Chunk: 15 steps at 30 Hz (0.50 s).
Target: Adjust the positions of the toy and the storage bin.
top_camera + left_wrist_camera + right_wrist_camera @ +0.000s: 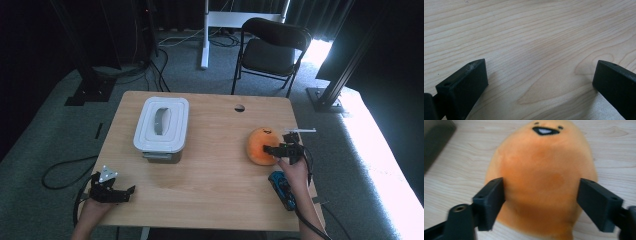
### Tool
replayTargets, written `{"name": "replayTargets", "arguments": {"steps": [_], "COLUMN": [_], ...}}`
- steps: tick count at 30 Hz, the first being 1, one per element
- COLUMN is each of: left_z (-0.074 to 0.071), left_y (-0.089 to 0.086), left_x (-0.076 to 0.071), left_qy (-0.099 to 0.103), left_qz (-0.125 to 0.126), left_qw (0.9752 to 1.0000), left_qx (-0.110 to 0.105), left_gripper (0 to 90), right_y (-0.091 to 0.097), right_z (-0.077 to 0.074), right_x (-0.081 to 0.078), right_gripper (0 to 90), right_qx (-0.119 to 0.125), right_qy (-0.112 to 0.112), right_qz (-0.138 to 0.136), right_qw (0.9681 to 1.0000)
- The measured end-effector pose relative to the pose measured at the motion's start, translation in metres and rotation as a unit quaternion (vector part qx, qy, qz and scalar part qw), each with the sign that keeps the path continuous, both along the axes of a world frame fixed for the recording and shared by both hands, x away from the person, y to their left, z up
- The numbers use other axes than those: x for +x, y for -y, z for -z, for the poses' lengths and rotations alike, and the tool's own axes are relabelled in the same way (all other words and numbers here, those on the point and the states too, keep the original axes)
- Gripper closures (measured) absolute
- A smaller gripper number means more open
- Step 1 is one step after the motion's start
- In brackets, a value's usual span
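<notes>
High view: right gripper [278, 149], released, straddles orange plush [261, 146] near the table [210, 175] edge.

Dim room, blown-out daylight at right, blurred close-ups.

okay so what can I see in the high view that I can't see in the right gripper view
High view alone: the white lidded box, the blue object near the table's right edge, the chair, and the left gripper, open over bare wood. Right gripper view alone: the toy's small black face and the right gripper's jaws standing open on either side of its body. Both share the orange plush toy, the right gripper and the wooden table.
</notes>
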<state>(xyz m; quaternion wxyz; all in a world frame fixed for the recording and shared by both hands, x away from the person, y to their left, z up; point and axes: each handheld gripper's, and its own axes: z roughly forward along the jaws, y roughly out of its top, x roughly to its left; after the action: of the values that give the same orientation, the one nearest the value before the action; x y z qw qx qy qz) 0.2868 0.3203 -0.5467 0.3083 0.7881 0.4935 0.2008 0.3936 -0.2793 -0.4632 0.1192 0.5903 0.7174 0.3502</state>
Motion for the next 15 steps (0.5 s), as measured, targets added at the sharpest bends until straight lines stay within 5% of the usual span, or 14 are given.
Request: {"name": "replayTargets", "arguments": {"steps": [4, 10, 15], "left_z": [0.0, 0.0, 0.0], "left_y": [0.0, 0.0, 0.0], "left_x": [0.0, 0.0, 0.0], "left_qy": [0.0, 0.0, 0.0], "left_qz": [0.0, 0.0, 0.0], "left_qw": [1.0, 1.0, 1.0], "left_qx": [0.0, 0.0, 0.0], "left_gripper": [0.2, 0.2, 0.2], "right_y": [-0.012, -0.02, -0.018], "right_z": [0.011, 0.018, 0.021], "right_x": [0.006, 0.008, 0.011], "right_gripper": [16.2, 18.6, 35.8], "right_qx": [-0.023, -0.047, -0.054], "right_qy": [-0.004, 0.03, 0.023], "right_qz": [-0.011, -0.03, -0.033], "right_qw": [0.9997, 0.998, 0.9977]}}
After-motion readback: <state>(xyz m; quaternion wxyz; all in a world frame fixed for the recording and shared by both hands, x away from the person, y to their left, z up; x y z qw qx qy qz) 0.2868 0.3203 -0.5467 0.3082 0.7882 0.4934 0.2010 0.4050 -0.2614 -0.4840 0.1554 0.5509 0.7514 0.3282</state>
